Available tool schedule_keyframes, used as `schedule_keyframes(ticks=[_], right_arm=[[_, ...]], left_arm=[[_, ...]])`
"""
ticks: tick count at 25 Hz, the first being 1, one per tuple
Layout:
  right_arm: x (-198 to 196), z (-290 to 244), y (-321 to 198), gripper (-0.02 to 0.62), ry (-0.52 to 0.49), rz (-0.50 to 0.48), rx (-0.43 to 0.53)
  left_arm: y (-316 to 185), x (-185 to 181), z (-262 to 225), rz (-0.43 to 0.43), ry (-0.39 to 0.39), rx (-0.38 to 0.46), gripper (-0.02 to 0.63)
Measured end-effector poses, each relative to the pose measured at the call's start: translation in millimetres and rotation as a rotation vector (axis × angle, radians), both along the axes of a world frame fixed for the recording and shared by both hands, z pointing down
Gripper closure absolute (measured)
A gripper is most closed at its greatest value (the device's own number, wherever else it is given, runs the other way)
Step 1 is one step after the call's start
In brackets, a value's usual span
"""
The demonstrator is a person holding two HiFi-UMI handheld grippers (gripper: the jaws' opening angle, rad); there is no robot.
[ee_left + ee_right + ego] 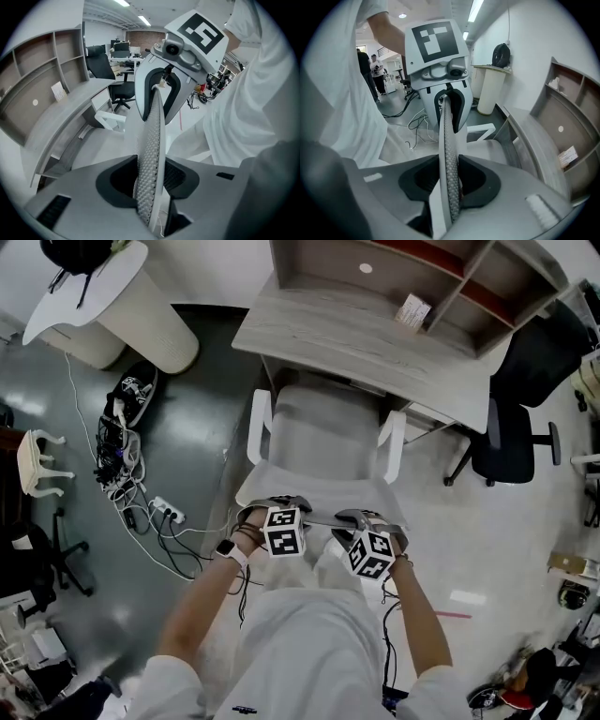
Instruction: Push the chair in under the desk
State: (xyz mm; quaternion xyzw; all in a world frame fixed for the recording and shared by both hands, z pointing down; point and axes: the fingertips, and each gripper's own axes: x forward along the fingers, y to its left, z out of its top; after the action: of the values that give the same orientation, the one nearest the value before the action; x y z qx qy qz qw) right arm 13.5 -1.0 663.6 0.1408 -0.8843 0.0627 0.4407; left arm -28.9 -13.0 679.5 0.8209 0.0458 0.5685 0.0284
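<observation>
Clamping the chair by its mesh backrest, left gripper and right gripper sit side by side, probably for a straight, even push. Seat front is at the desk edge, not yet under. Armrests look tight between the desk legs. Black office chair is near on the right, cables on the left.

1. No word, brand or number can be read anywhere.
2. The small card on the table carries print too small to read.
3. Each marker cube shows only black-and-white squares, no letters.
</observation>
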Motion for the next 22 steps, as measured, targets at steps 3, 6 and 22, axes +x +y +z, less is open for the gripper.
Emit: schedule_keyframes(ticks=[3, 6, 22], right_arm=[[8.0, -0.5, -7.7, 0.472, -0.002, -0.013, -0.003], [13.5, -0.6, -13.1, 0.472, 0.005, -0.022, 0.003], [37.6, 1.9, -64.1, 0.462, 0.040, 0.023, 0.044]], left_arm=[[-8.9, 6.4, 2.5, -0.012, -0.005, 0.009, 0.474], [-9.0, 12.7, 0.2, -0.026, -0.010, -0.032, 0.474], [-55.7, 38.9, -3.4, -0.034, 0.016, -0.028, 0.472]])
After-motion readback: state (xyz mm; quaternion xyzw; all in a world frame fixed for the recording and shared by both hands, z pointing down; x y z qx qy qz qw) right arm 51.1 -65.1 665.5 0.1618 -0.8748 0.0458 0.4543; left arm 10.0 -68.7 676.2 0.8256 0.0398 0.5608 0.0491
